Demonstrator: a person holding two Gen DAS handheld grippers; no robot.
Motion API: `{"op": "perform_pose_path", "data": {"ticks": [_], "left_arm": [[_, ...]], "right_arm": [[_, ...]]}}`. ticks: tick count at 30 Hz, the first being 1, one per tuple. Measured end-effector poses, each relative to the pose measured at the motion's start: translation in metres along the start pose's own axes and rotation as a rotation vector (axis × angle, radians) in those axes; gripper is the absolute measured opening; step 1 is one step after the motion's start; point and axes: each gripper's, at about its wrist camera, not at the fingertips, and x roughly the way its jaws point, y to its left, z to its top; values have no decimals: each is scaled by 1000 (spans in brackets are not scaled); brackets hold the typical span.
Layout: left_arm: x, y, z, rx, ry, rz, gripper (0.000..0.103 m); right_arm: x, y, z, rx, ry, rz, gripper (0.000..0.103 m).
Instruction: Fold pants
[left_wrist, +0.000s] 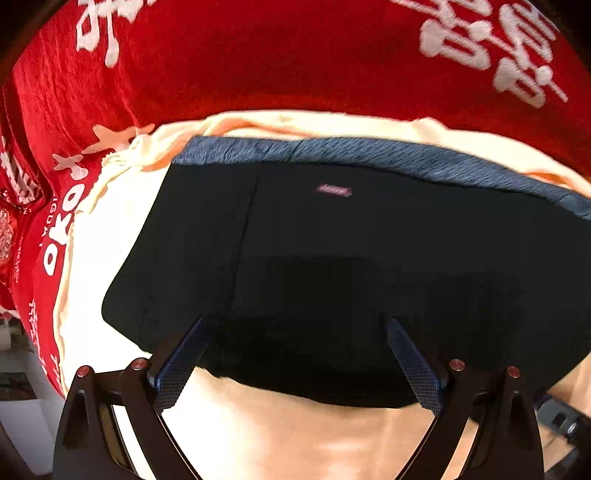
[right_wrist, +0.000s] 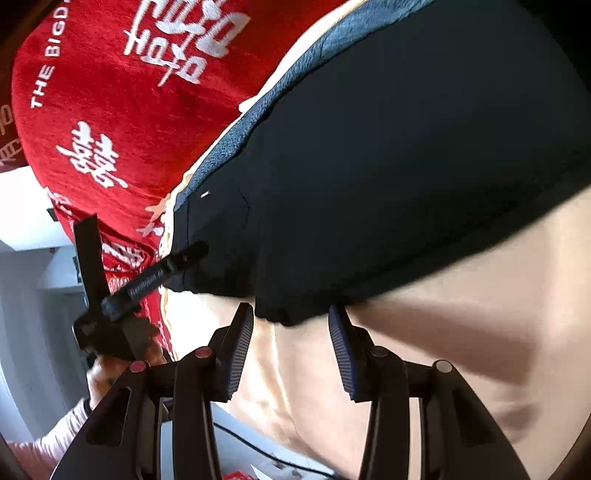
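Note:
Dark navy pants lie folded flat on a cream cloth. A heathered blue waistband runs along their far edge, with a small pink label just below it. My left gripper stands wide open over the near edge of the pants, with nothing pinched. In the right wrist view the pants fill the upper right. My right gripper is open, with the pants' near corner just at its fingertips and cream cloth showing through the gap.
A red blanket with white lettering lies under the cream cloth and beyond the pants, also across the upper left of the right wrist view. A hand grips the other tool's black body at the left. The bed's edge drops to a pale floor there.

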Motion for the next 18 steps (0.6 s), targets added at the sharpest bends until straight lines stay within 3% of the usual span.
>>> {"op": "perform_pose_path", "data": {"ticks": [7, 8, 9, 13, 15, 18], "left_arm": [[16, -1, -7, 45, -5, 10, 98], [15, 1, -6, 35, -5, -2, 98], [12, 5, -5, 17, -9, -20, 98], [11, 17, -10, 1, -13, -23, 98], [17, 20, -15, 14, -7, -10, 98], [18, 15, -21, 55, -33, 15, 98]], "right_arm": [[9, -2, 10, 62, -31, 41, 48], [10, -2, 12, 71, -21, 33, 36], [6, 1, 15, 66, -24, 7, 10], [-18, 21, 16, -24, -85, -35, 8], [-18, 22, 8, -58, -84, -110, 6], [-6, 1, -3, 7, -48, -141, 5]]}}
